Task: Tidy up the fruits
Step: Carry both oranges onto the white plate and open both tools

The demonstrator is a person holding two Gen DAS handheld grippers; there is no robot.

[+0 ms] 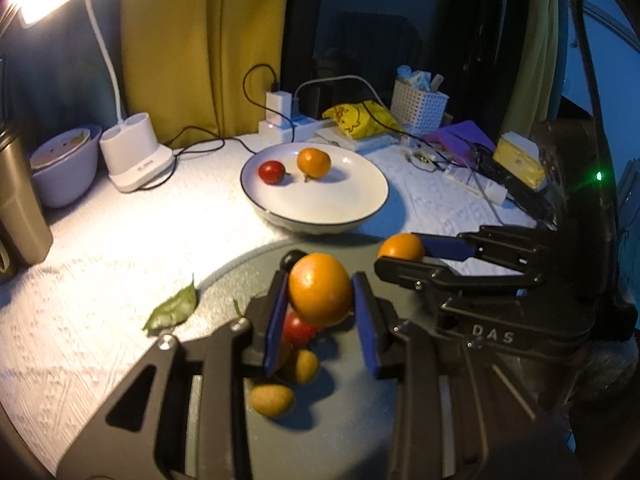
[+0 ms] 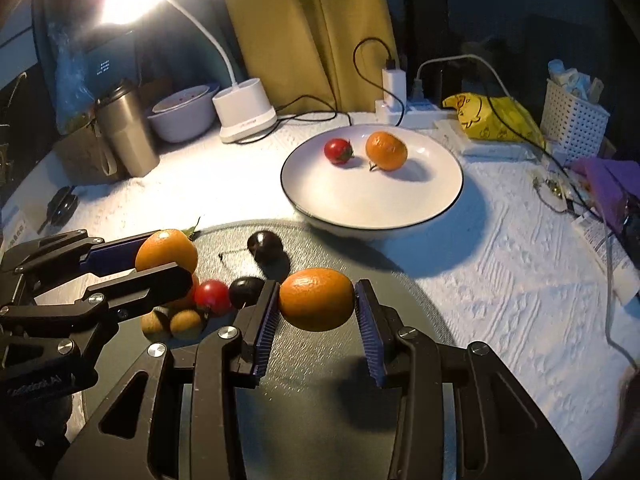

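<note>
My left gripper (image 1: pixel 320 300) is shut on an orange (image 1: pixel 320 289) and holds it above the dark round tray (image 1: pixel 340 420). My right gripper (image 2: pixel 316 300) is shut on another orange (image 2: pixel 317 299) above the same tray (image 2: pixel 320 380). Each gripper shows in the other view, the right one (image 1: pixel 400 254) and the left one (image 2: pixel 168 258). Below on the tray lie a red tomato (image 2: pixel 212 296), two dark plums (image 2: pixel 265 245), and small brown fruits (image 2: pixel 186 323). The white plate (image 2: pixel 372 208) behind holds a tomato (image 2: pixel 338 151) and an orange (image 2: pixel 386 151).
A desk lamp base (image 2: pixel 245 112), a steel tumbler (image 2: pixel 126 132), a bowl (image 2: pixel 180 114), a power strip with cables (image 2: pixel 400 108), a yellow bag (image 2: pixel 492 118) and a white basket (image 2: pixel 572 120) line the back. A leaf (image 1: pixel 174 310) lies left of the tray.
</note>
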